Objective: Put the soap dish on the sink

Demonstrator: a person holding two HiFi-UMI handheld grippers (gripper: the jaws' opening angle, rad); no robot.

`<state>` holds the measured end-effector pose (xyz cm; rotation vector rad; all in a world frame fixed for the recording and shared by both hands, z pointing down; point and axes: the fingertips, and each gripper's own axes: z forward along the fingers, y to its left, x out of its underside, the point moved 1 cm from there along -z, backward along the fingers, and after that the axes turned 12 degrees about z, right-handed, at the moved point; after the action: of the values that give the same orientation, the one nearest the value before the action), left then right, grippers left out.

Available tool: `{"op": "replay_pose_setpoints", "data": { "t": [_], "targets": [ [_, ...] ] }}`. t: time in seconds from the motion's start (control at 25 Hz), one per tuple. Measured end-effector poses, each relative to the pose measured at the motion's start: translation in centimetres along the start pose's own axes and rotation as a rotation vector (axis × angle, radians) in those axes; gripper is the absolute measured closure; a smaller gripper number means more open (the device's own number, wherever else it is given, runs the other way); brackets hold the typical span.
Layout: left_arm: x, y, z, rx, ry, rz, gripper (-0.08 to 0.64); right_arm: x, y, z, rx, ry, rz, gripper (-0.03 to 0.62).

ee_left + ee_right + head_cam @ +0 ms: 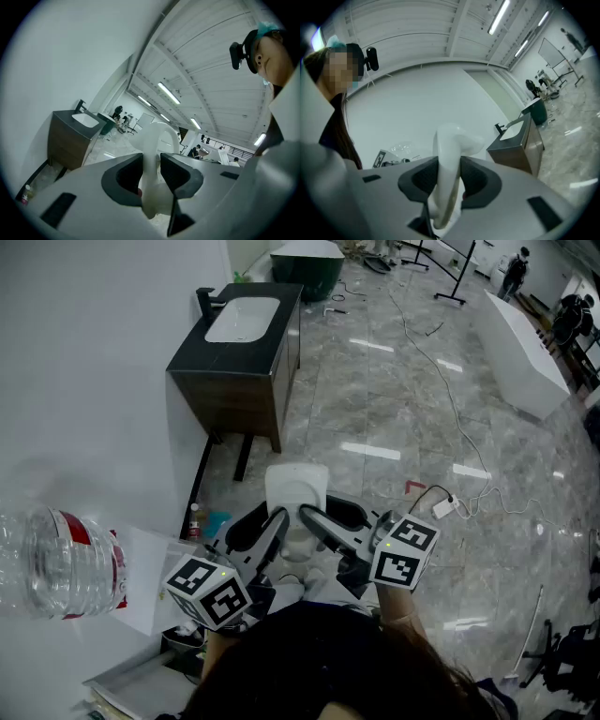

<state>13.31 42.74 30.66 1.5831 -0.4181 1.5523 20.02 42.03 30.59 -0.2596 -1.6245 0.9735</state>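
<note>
I hold a white soap dish (294,491) in the air with both grippers, close to my body. My left gripper (277,521) is shut on its left rim, and the dish (152,159) stands on edge between those dark pads. On the opposite rim my right gripper (311,517) is shut, the white dish (449,173) pinched upright between its pads. The sink (243,319), a white basin in a dark counter on a wooden cabinet (239,390) with a black tap (205,302), stands some way ahead against the white wall. It shows too in both gripper views: sink (85,120) and sink (514,131).
A big clear water bottle (58,563) with a red label lies at the left. Small bottles (195,519) sit on the floor by the cabinet's foot. Cables (450,399) and a white plug (442,507) cross the marble floor. A white bathtub (523,352) stands far right; people stand beyond it.
</note>
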Motion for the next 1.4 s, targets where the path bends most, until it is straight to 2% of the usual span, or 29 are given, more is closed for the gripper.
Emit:
{"op": "replay_pose_setpoints", "data": {
  "t": [0.84,1.4],
  "targets": [
    [0.5,0.5,0.6,-0.029,0.005,-0.034,0.439,0.0,-1.0,0.3,-0.007,0.017,0.024,0.468],
    [-0.2,4.2,5.4,-0.151,-0.016,-0.055,0.437,-3.2,-6.2,3.1,-0.074,0.089,0.047,0.468]
  ]
}}
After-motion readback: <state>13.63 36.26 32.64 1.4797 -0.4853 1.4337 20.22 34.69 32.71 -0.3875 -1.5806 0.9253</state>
